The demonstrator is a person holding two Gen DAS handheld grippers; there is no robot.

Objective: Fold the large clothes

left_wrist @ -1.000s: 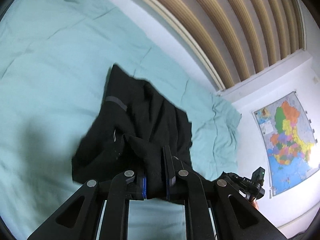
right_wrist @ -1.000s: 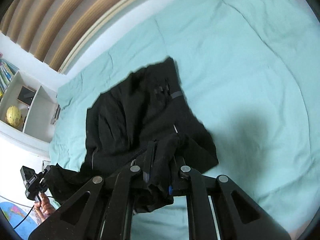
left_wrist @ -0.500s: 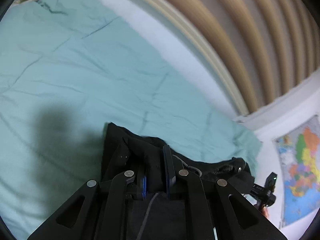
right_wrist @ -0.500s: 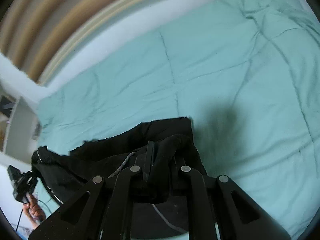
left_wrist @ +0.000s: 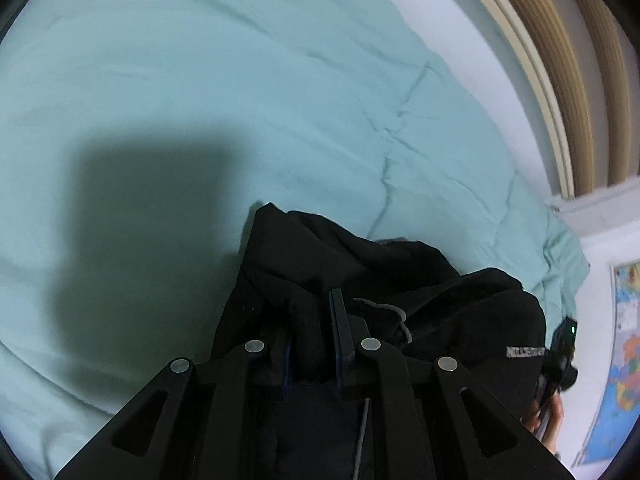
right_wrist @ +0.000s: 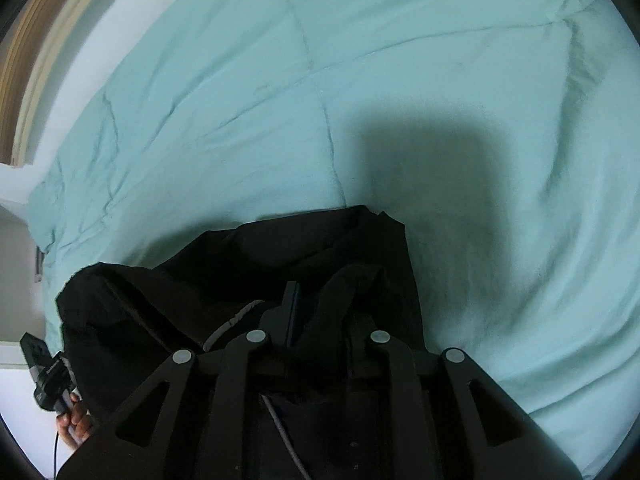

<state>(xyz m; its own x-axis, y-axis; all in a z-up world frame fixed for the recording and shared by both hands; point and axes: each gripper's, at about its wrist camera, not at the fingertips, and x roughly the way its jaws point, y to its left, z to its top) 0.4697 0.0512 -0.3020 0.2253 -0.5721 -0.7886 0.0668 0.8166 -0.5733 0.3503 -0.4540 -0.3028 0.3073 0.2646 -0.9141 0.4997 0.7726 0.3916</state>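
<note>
A large black garment (left_wrist: 360,264) with a grey drawstring hangs between my two grippers over a teal bed cover (left_wrist: 200,80). My left gripper (left_wrist: 312,312) is shut on one bunched edge of the cloth. My right gripper (right_wrist: 320,300) is shut on another bunched edge of the same garment (right_wrist: 280,248). The cloth drapes over both sets of fingers and hides the tips. In the left wrist view the other gripper (left_wrist: 560,356) and hand show at the right edge. In the right wrist view the other gripper (right_wrist: 48,376) shows at the lower left.
The teal bed cover (right_wrist: 440,80) fills most of both views, with dark shadows on it. A wood-slat wall (left_wrist: 580,60) runs behind the bed. A wall map (left_wrist: 624,360) hangs at the right. A white shelf edge (right_wrist: 16,280) stands at the left.
Both grippers have swung forward and down toward the bed with the garment. The cloth that lay spread ahead is now gathered close under the fingers, and the bed looks nearer.
</note>
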